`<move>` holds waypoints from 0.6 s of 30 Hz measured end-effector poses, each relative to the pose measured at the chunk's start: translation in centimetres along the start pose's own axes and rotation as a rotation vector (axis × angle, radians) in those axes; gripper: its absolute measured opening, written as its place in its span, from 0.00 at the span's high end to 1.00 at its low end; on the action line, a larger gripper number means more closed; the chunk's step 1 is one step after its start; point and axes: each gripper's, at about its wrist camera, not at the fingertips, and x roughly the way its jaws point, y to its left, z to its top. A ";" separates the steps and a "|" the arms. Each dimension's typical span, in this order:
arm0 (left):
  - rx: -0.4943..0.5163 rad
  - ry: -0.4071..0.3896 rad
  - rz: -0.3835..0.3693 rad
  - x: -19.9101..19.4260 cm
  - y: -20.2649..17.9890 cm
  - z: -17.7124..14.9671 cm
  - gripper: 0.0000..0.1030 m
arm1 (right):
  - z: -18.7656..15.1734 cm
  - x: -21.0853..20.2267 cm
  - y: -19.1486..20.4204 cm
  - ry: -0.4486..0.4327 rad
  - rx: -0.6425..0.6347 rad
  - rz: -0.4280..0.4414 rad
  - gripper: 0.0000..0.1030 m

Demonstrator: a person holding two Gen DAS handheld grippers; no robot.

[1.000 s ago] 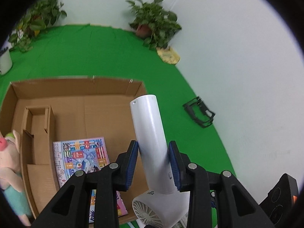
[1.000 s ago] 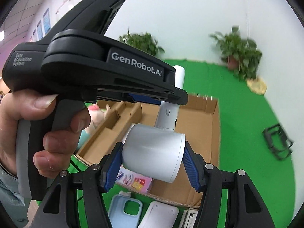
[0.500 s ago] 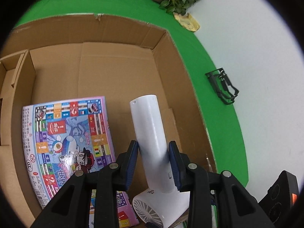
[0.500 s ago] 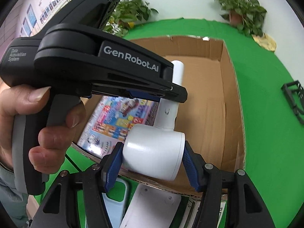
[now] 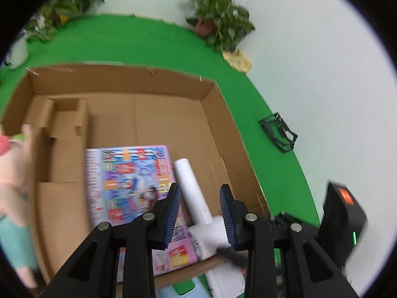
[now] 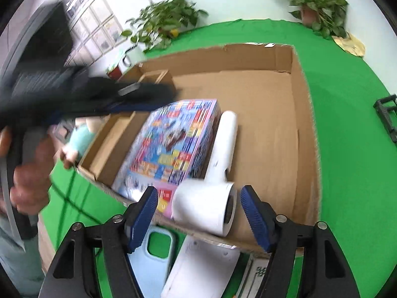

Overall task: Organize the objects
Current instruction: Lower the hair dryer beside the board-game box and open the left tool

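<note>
Now the dryer (image 6: 211, 196) lies in the box (image 6: 305, 129), handle pointing toward 12 o'clock, head at the near wall, its left side against the game box (image 6: 171, 146). Both grippers hang over it with jaws apart: the left gripper (image 5: 199, 213) straddles the handle without touching, the right gripper (image 6: 198, 218) brackets the head with clear gaps on each side. Judging from this, the dryer is placed and the risks are in the pull-away. A blue pad could catch the head while lifting off and tip it over the low near wall, at 6 o'clock, onto the phone case (image 6: 151, 250) and white device (image 6: 206, 265) outside. Motion blur suggests quick moves, which makes a snag likelier
</note>
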 end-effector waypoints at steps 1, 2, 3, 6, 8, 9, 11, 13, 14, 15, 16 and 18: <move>0.002 -0.013 0.006 -0.7 0.2 -0.3 0.69 | 0.2 0.1 -0.4 0.002 0.022 0.004 0.39; -0.002 -0.025 0.018 -1.5 0.6 -0.8 0.69 | 0.5 0.2 -0.5 0.007 0.036 0.007 0.42; -0.008 -0.033 0.026 -2.0 0.9 -1.2 0.69 | 1.5 0.8 -0.6 0.022 0.036 0.008 0.45; -0.025 -0.042 0.038 -2.8 1.9 -2.2 0.69 | 2.8 2.6 0.1 0.062 0.008 -0.025 0.52; -0.035 -0.047 0.045 -3.1 2.5 -2.8 0.69 | 3.4 4.0 0.3 0.076 0.019 -0.053 0.54; -0.040 -0.047 0.042 -3.5 3.0 -3.2 0.69 | 3.3 4.3 0.2 0.079 0.029 -0.066 0.55; -0.044 -0.048 0.040 -4.0 3.5 -3.9 0.69 | 3.4 5.7 -0.6 0.104 0.066 -0.104 0.59; -0.039 -0.056 0.042 -4.5 3.8 -4.3 0.69 | 3.3 6.4 -1.1 0.108 0.074 -0.125 0.67; -0.037 -0.066 0.045 -4.7 3.7 -4.5 0.69 | 3.1 6.6 -1.3 0.106 0.089 -0.128 0.70; -0.037 -0.075 0.047 -5.0 3.6 -4.6 0.69 | 3.2 6.5 -1.7 0.104 0.114 -0.138 0.71; -0.034 -0.084 0.049 -5.4 3.7 -4.8 0.69 | 3.1 6.4 -2.0 0.106 0.139 -0.132 0.72; -0.026 -0.112 0.048 -6.0 3.3 -5.2 0.69 | 2.9 6.5 -2.4 0.099 0.179 -0.127 0.72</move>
